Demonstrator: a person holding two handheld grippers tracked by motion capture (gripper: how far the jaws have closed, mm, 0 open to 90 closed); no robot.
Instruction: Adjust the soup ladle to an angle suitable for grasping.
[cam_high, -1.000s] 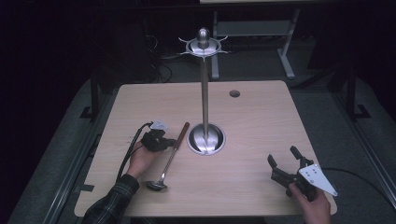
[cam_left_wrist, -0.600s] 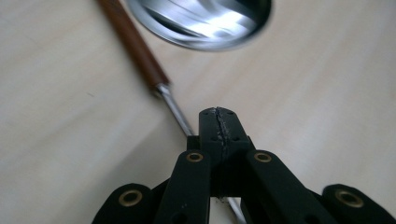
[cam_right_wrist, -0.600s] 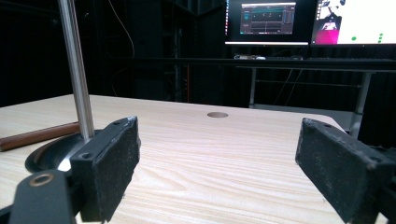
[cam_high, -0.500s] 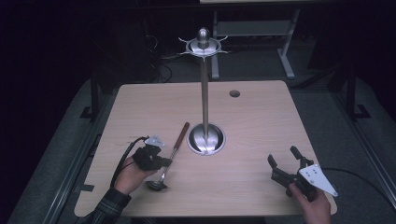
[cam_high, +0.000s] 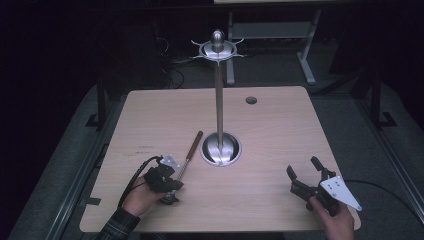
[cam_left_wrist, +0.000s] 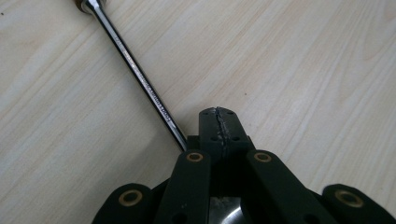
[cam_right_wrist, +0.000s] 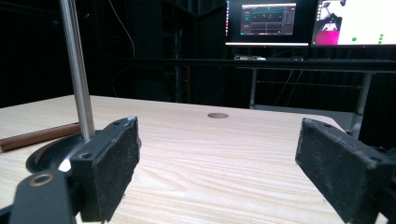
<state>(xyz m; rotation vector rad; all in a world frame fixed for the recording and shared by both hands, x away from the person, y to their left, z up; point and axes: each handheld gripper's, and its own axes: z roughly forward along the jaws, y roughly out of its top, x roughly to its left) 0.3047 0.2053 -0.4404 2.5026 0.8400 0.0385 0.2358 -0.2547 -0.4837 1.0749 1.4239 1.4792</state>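
Observation:
A ladle (cam_high: 189, 154) with a brown wooden handle and a steel shaft (cam_left_wrist: 135, 72) lies on the wooden table (cam_high: 280, 130), left of a tall steel stand (cam_high: 218, 100). My left gripper (cam_high: 168, 189) is over the ladle's bowl end, pointing down. In the left gripper view its jaws (cam_left_wrist: 218, 115) are shut pad to pad, and the shaft runs under them on the left. I cannot tell whether they pinch the ladle. My right gripper (cam_high: 303, 167) rests near the table's front right, open and empty (cam_right_wrist: 217, 158), facing the stand's pole (cam_right_wrist: 77, 70).
The stand has a round dished base (cam_high: 220, 149) and a hooked crown (cam_high: 218, 49) at the top. A cable hole (cam_high: 251, 100) sits at the table's back right. Beyond the table are a desk frame and lit monitors (cam_right_wrist: 266, 21).
My left hand has moved along the ladle toward the near edge and now covers its bowl end. The ladle and the right gripper have not moved.

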